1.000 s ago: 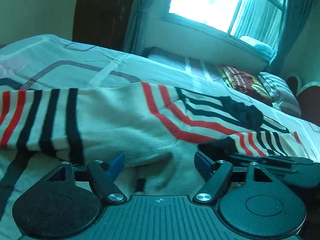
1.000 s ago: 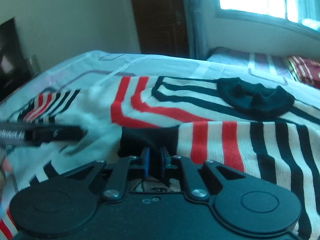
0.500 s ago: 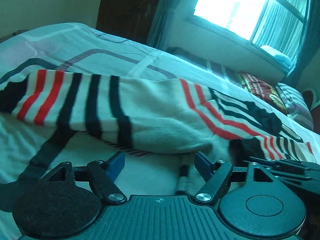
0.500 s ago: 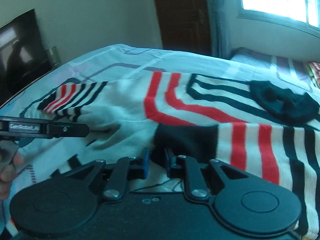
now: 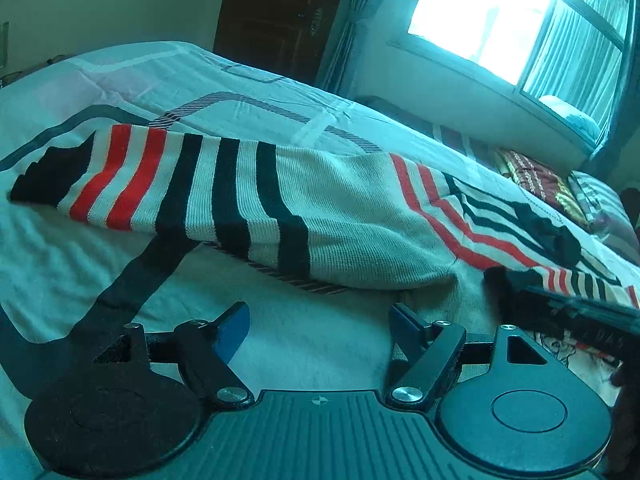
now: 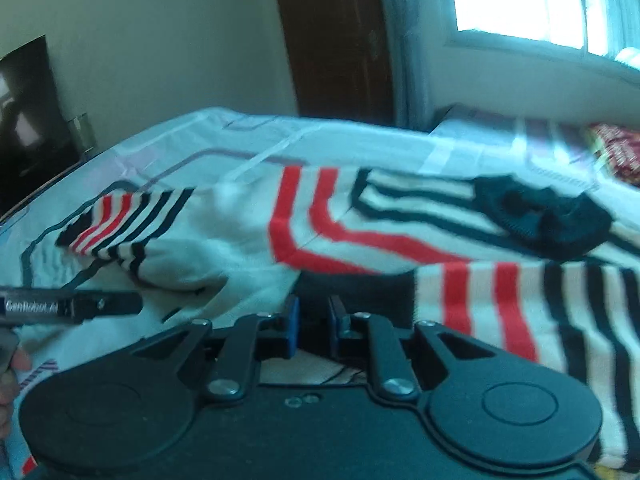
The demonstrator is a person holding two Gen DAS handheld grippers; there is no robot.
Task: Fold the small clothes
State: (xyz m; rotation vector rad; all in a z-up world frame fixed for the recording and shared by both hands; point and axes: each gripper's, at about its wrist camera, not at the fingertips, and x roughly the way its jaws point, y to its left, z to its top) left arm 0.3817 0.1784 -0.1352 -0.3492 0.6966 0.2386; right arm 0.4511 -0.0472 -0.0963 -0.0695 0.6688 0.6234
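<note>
On the bed (image 5: 100,80), a striped knit sweater (image 5: 352,232) is spread across the pale sheet, with its black collar (image 6: 548,220) lying toward the pillows (image 5: 536,176). One sleeve (image 6: 520,308) is already folded across the body, and its black cuff (image 6: 352,292) is seen between the pads of the right gripper (image 6: 313,326); the pads are now parted a little, where a second ago they were nearly closed, so the cuff appears to be in the course of release, though contact cannot be ruled out through the motion blur. The left gripper (image 5: 320,326) is held wide open with nothing between its fingers, and compared with a second ago it is drawn back from the cloth, so that the other sleeve (image 5: 180,184) is now seen stretched out flat to the side, its cuff at the far end. By this reading, the first sleeve fold is judged done, and the outstretched sleeve is the likely next part to be taken up and laid inward.
</note>
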